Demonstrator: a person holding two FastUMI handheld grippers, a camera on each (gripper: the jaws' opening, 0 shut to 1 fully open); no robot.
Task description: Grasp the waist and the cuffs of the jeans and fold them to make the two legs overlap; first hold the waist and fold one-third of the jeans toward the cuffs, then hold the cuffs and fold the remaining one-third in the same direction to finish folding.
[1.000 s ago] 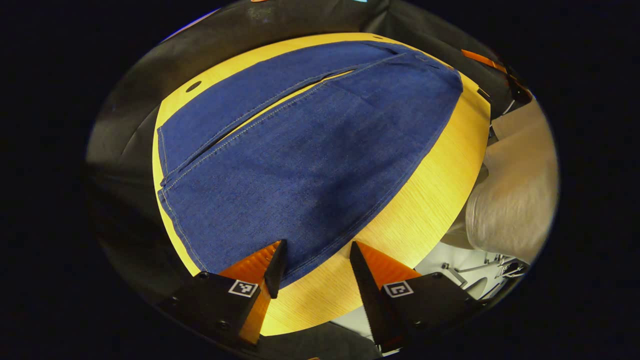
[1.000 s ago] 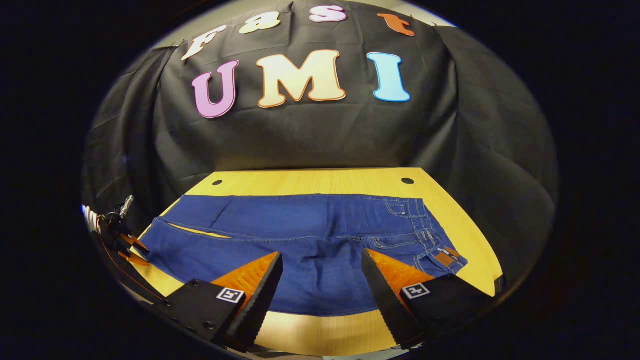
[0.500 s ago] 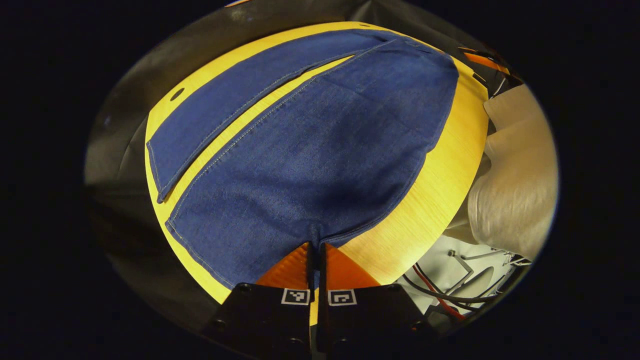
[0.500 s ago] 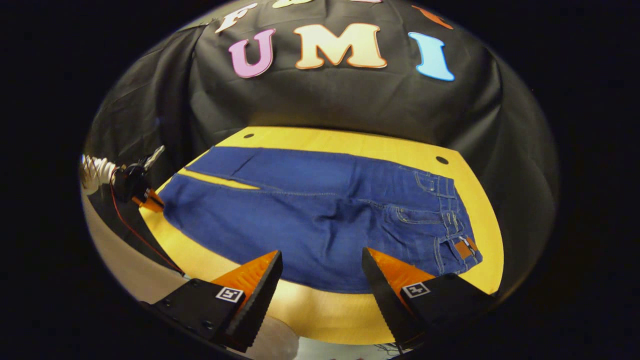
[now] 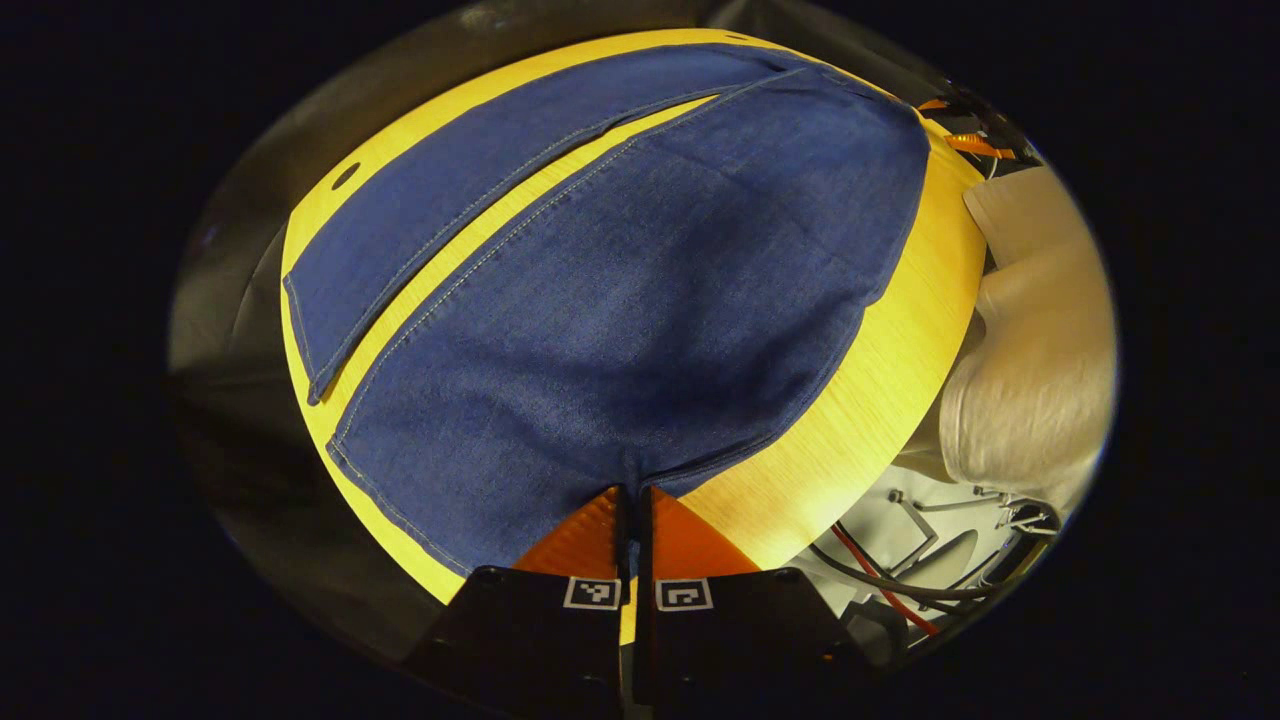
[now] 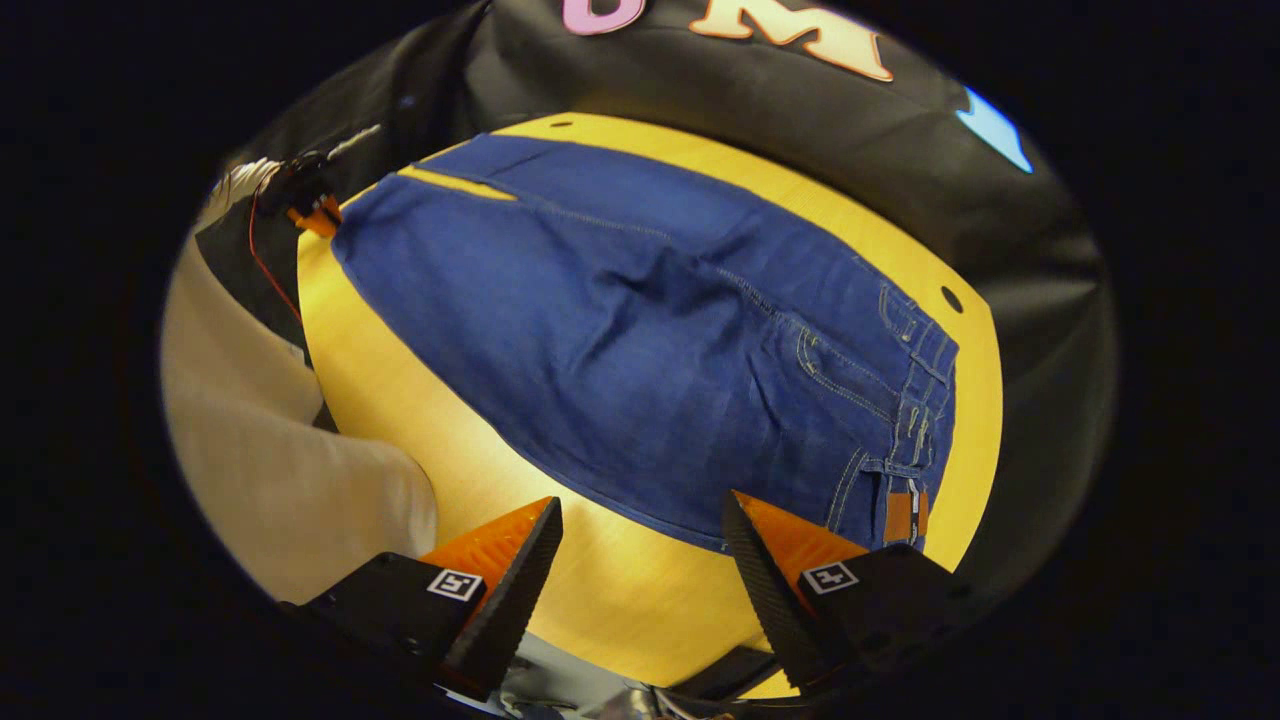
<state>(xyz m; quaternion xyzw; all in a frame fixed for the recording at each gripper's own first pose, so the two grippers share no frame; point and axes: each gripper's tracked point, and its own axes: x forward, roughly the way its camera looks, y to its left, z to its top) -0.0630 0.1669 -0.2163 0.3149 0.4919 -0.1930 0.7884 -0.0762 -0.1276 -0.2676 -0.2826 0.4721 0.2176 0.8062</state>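
Pinching jeans cuff in left tool.

No wording can be read anywhere. The small square tags on the bodies of both grippers carry black-and-white block patterns, not letters or numbers. The brown patch at the waistband of the jeans is too small to make out.
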